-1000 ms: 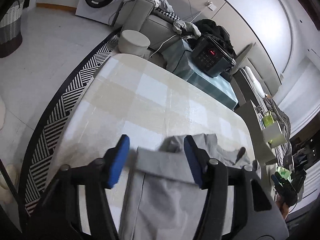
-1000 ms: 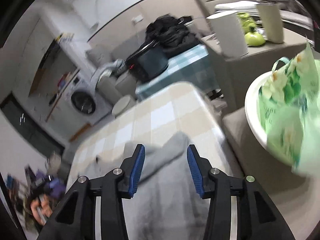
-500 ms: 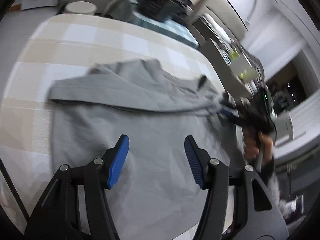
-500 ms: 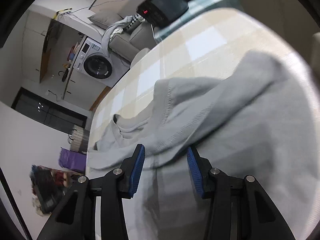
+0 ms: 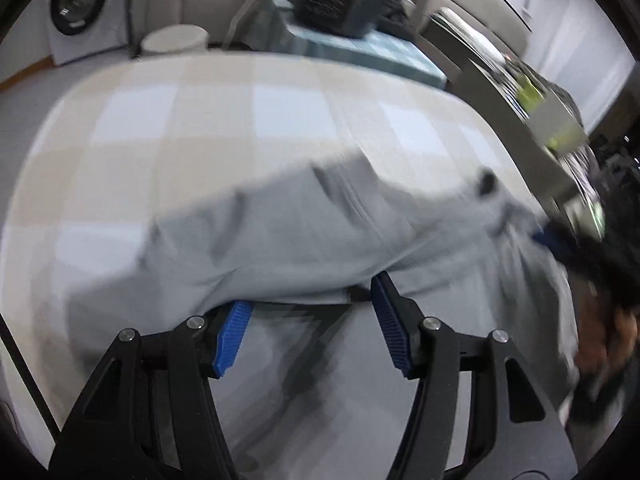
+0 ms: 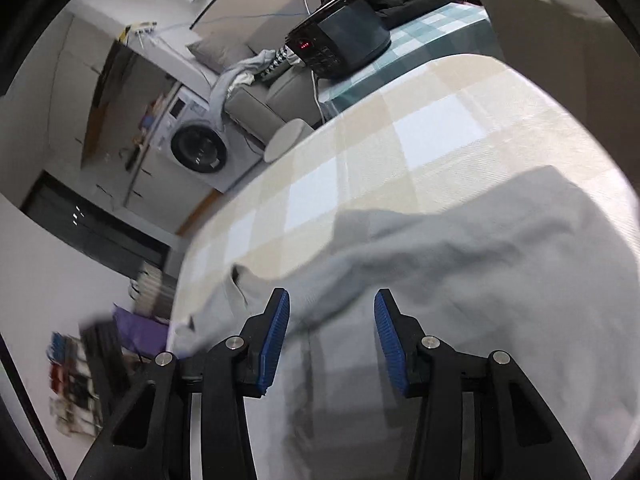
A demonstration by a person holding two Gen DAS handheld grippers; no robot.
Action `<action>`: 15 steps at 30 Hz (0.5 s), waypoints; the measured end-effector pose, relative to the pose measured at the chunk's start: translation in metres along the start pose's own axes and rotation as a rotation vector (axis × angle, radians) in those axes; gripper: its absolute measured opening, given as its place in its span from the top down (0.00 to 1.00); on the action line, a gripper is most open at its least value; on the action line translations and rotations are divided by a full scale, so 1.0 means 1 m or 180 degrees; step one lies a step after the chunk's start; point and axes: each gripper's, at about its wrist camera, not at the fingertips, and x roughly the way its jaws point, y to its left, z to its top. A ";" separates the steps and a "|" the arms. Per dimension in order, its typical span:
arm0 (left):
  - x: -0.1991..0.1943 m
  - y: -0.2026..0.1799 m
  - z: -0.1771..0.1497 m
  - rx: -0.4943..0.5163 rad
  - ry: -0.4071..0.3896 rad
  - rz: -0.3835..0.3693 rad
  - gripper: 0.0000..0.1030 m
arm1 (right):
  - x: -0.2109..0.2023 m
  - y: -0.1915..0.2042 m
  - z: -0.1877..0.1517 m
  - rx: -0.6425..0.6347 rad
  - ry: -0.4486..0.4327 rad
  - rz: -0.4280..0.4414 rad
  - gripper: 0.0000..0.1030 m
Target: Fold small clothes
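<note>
A grey garment (image 5: 304, 232) lies spread on the table with the beige-and-white checked cloth (image 5: 200, 120). My left gripper (image 5: 309, 293) is low over the garment, jaws apart. A raised fold of the cloth lies across its blue fingertips (image 5: 384, 304) and a flat layer shows between them. My right gripper (image 6: 332, 294) also stands open over the garment (image 6: 500, 280), with a ridge of fabric running between its pad tips. In the blurred left wrist view, a hand (image 5: 616, 340) holds the right gripper at the garment's right edge.
Beyond the table's far edge a black appliance with red digits (image 6: 340, 44) sits on a teal checked side table (image 5: 360, 52). A round white stool (image 5: 176, 40), a grey sofa (image 6: 256, 104) and a washing machine (image 6: 200, 152) stand further back.
Both grippers have sunk closer to the garment. The left one swung across it and rolled, and a fold now lies over its fingertips. Neither gripper's jaw gap has visibly changed.
</note>
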 end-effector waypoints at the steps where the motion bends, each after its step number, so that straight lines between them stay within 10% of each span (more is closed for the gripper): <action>1: 0.002 0.004 0.008 -0.0045 -0.0066 0.0025 0.46 | -0.003 -0.001 -0.002 -0.0023 -0.0007 -0.0015 0.56; 8: -0.034 0.024 0.029 -0.0292 -0.0395 0.0044 0.46 | -0.022 0.004 -0.021 -0.0267 -0.0037 -0.0249 0.56; 15: -0.098 0.041 -0.044 -0.0319 -0.0356 0.0112 0.45 | -0.060 0.002 -0.049 -0.0450 -0.0117 -0.0470 0.55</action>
